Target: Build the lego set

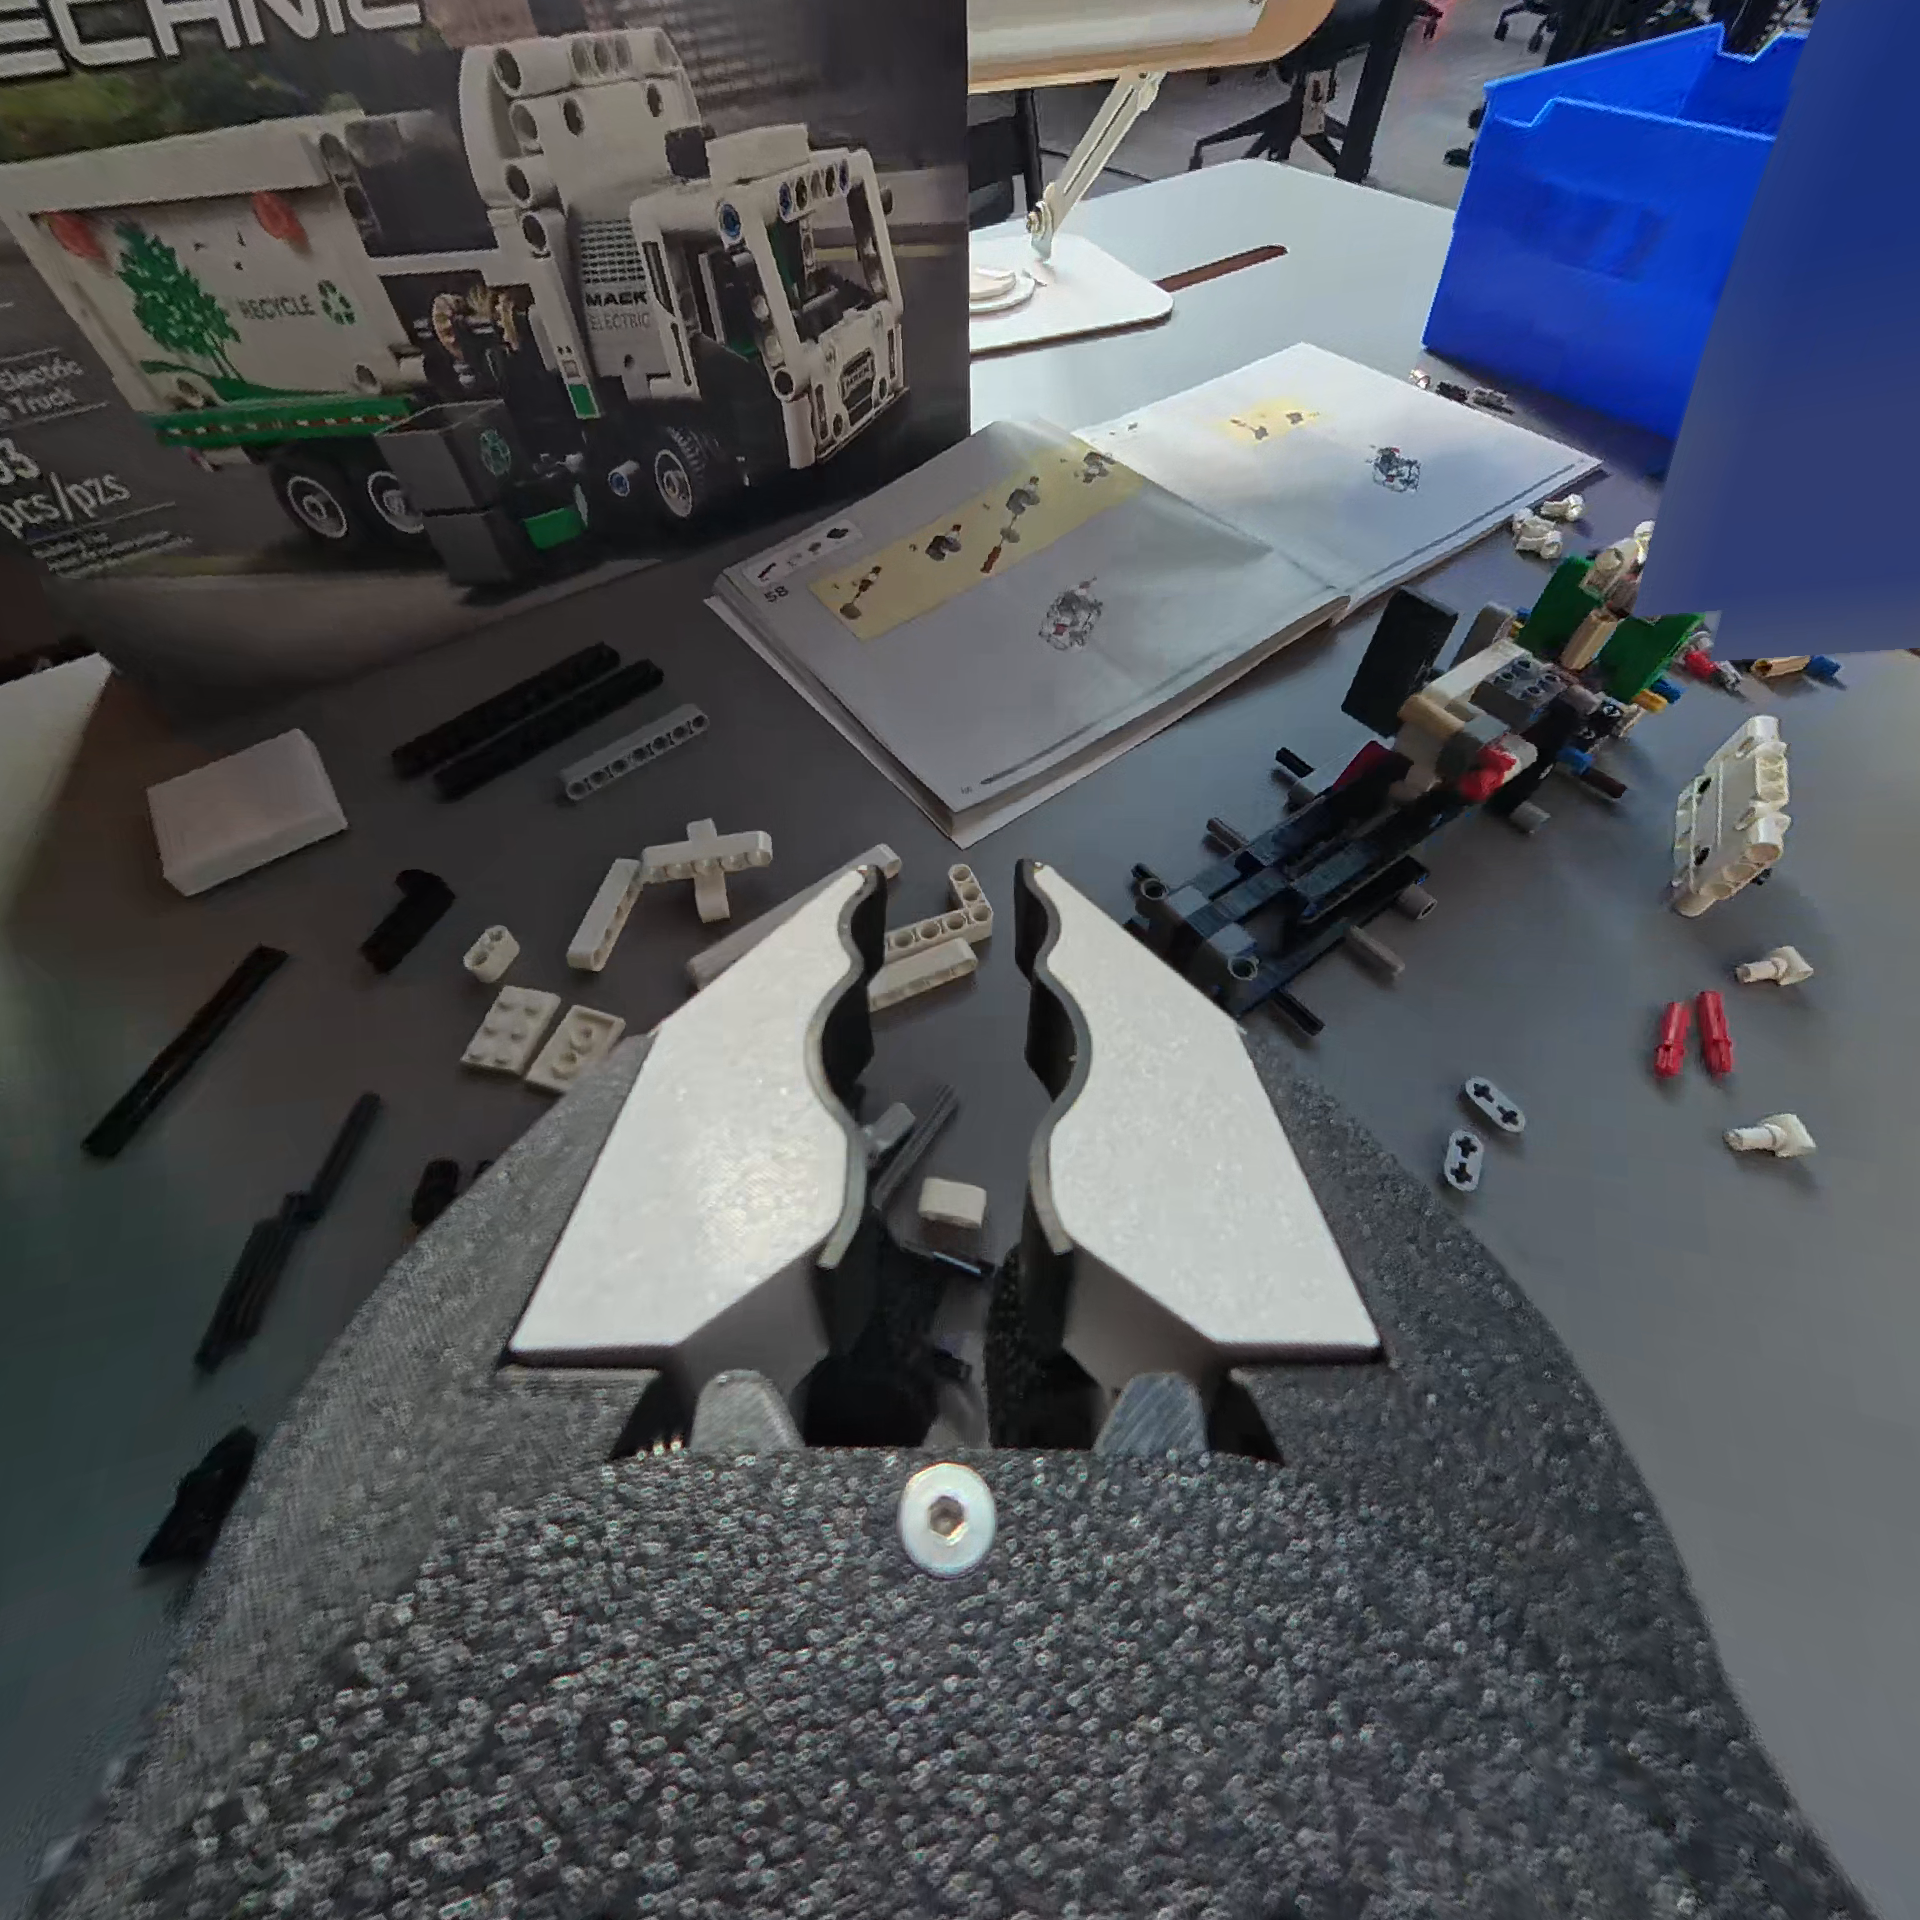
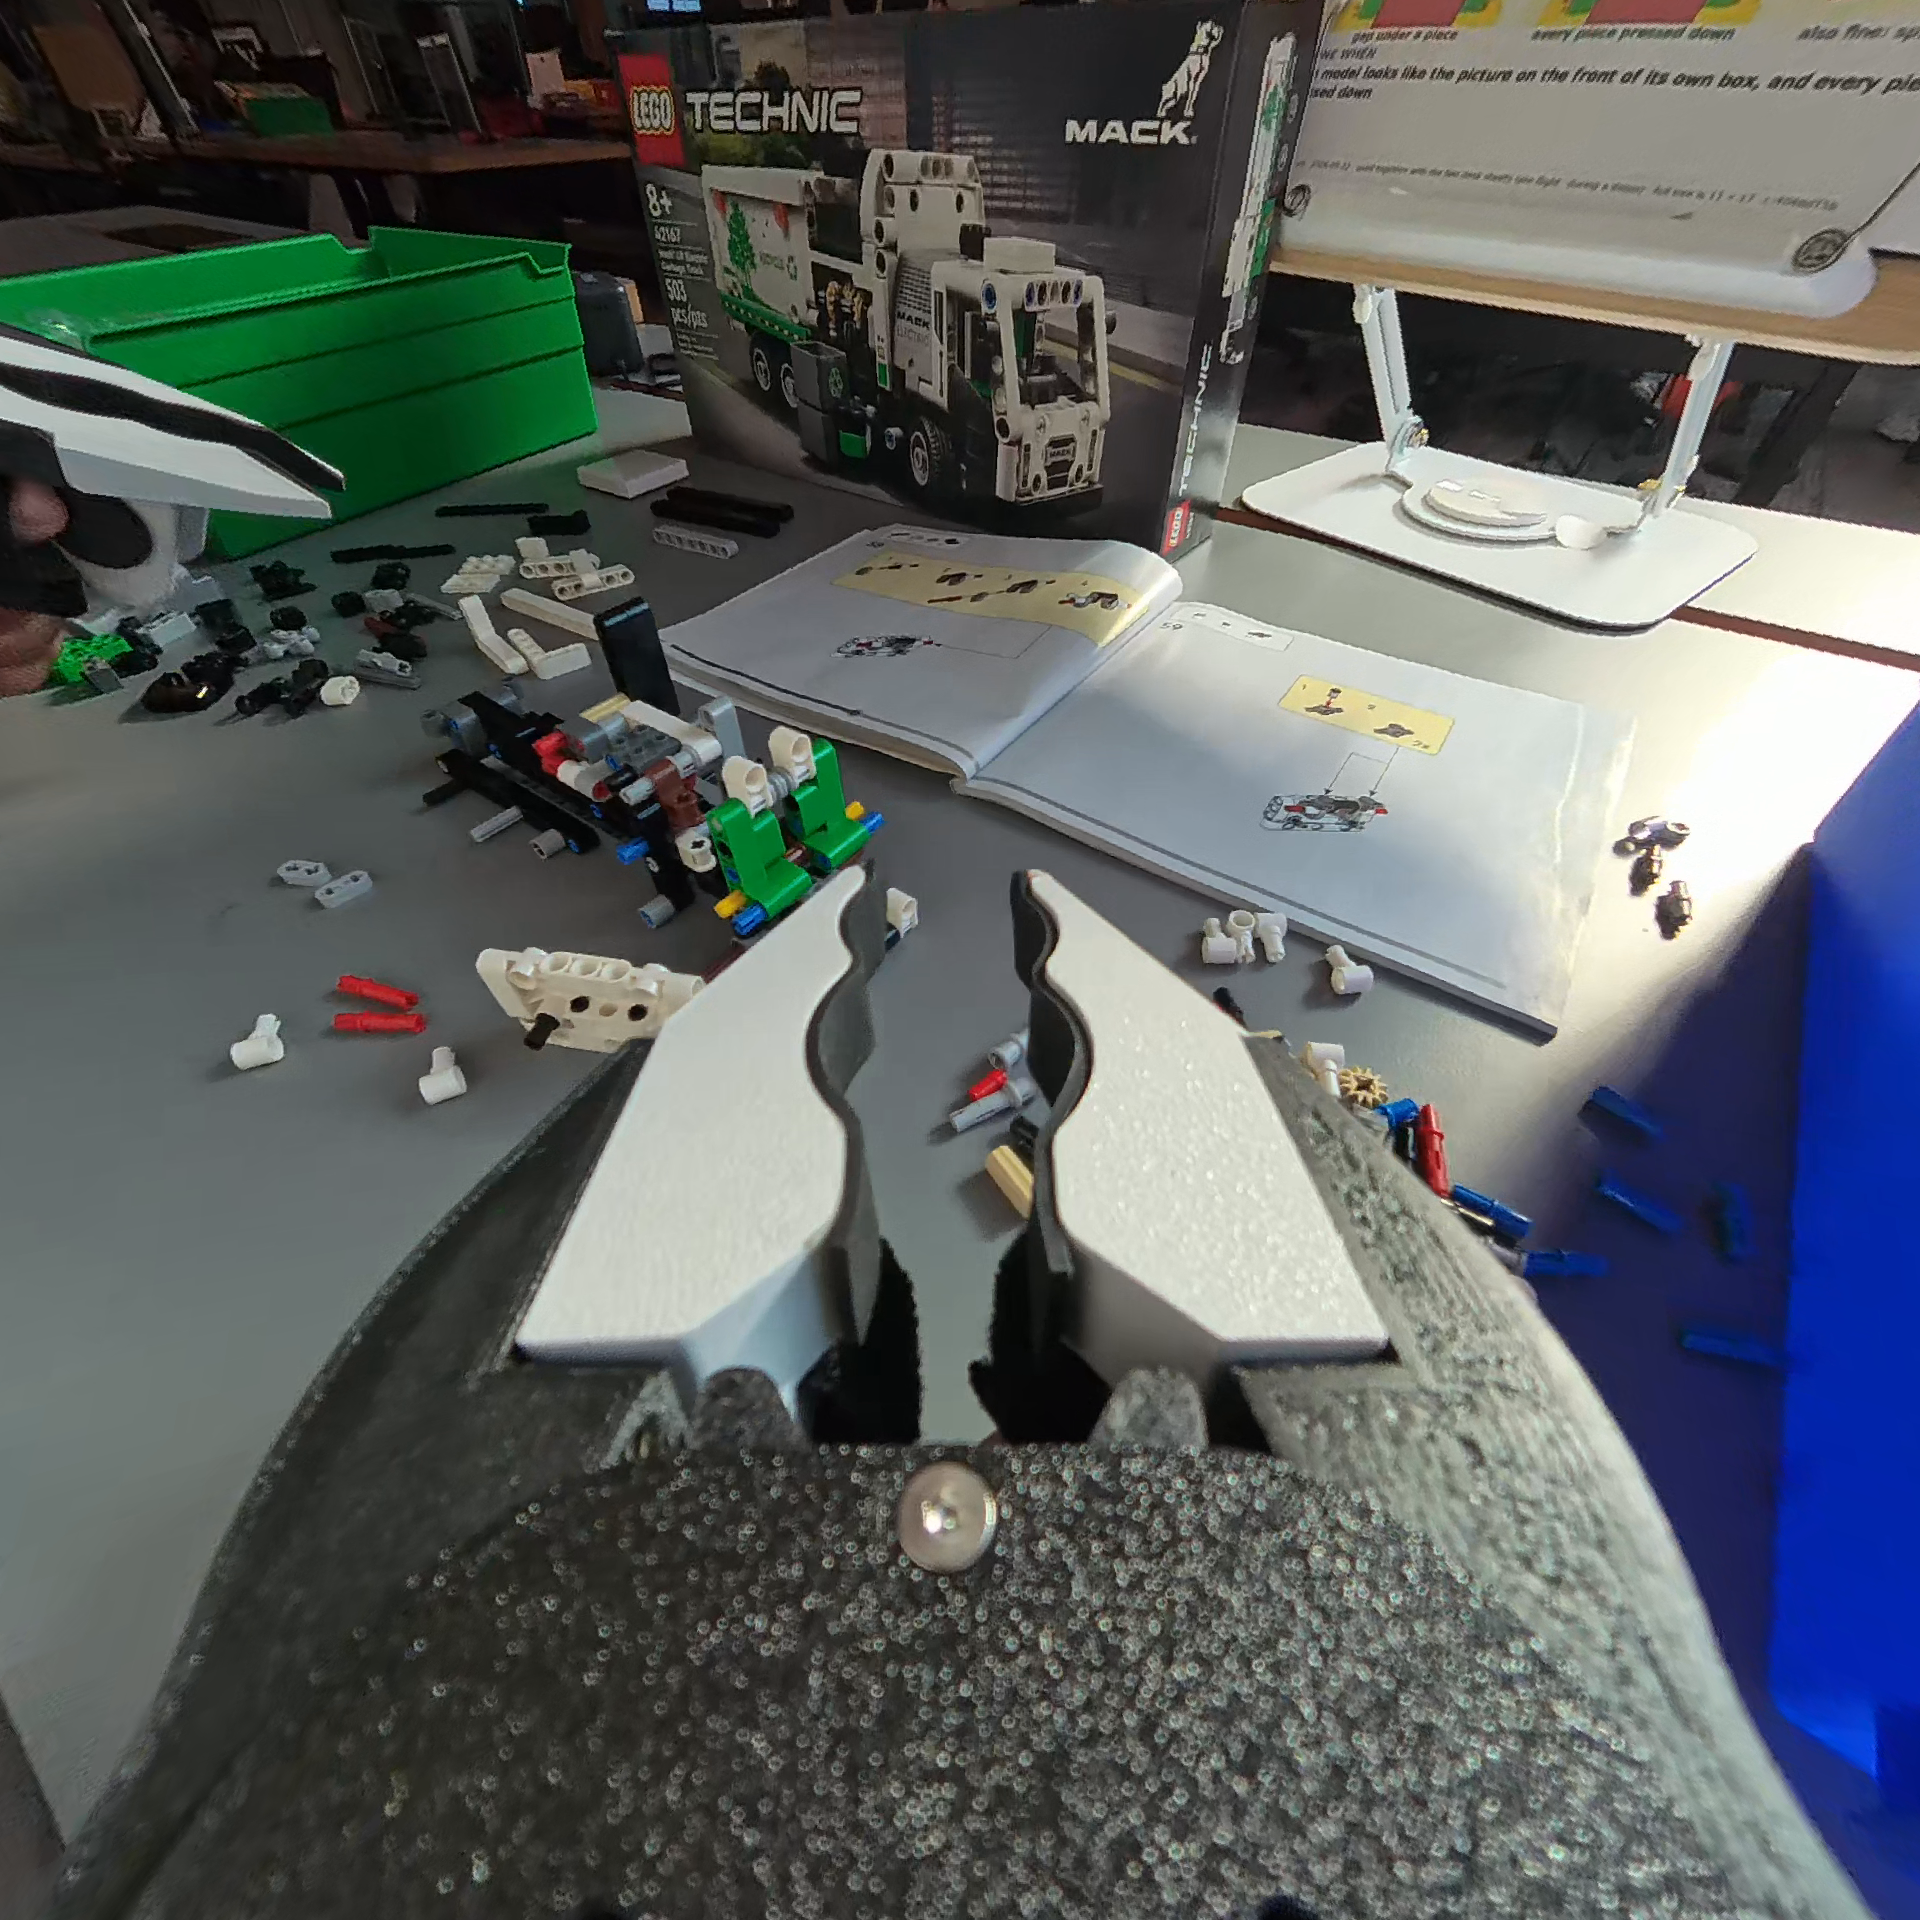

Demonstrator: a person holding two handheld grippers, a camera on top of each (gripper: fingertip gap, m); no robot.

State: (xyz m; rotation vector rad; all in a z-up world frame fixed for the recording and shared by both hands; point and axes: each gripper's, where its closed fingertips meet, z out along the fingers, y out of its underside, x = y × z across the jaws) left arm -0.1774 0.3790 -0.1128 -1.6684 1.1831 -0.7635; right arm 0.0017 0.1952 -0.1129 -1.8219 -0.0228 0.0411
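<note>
Grey tabletop (image 2: 156,1143): strewn with loose building-toy pieces, an open booklet and a half-built model.
Left gripper (image 1: 948,883): jaws apart with nothing between them, hovering over white beams; a white L-shaped beam (image 1: 951,925) lies on the table just past the tips, at 12 o'clock from them.
Left gripper's surroundings: two white studded plates (image 1: 540,1034) at 9 o'clock, a white cross-shaped piece (image 1: 707,862) at 10 o'clock, black beams (image 1: 525,717) and a grey beam (image 1: 634,753) farther off at 11 o'clock.
Right gripper (image 2: 940,883): jaws apart, grasp bare, held above the table; a small white connector (image 2: 902,909) lies just beside the left fingertip.
Right gripper's surroundings: small grey and red pins (image 2: 992,1091) lie on the table under the gap, a white panel piece (image 2: 582,992) at 9 o'clock, white connectors (image 2: 1242,935) at 3 o'clock.
Half-built chassis (image 2: 644,769): dark frame with green uprights, at 10 o'clock from the right gripper, close to its left finger; in the left wrist view it lies at 2 o'clock.
Instruction booklet (image 2: 1143,717): open flat, at 1 o'clock from the right gripper.
Toy box (image 2: 935,291): upright behind the booklet, truck picture on its front.
Bins: green bin (image 2: 312,353) far at 10 o'clock, blue bin (image 1: 1590,208) at the right edge.
Red pins (image 2: 379,1008): a pair, well apart from either gripper.
</note>
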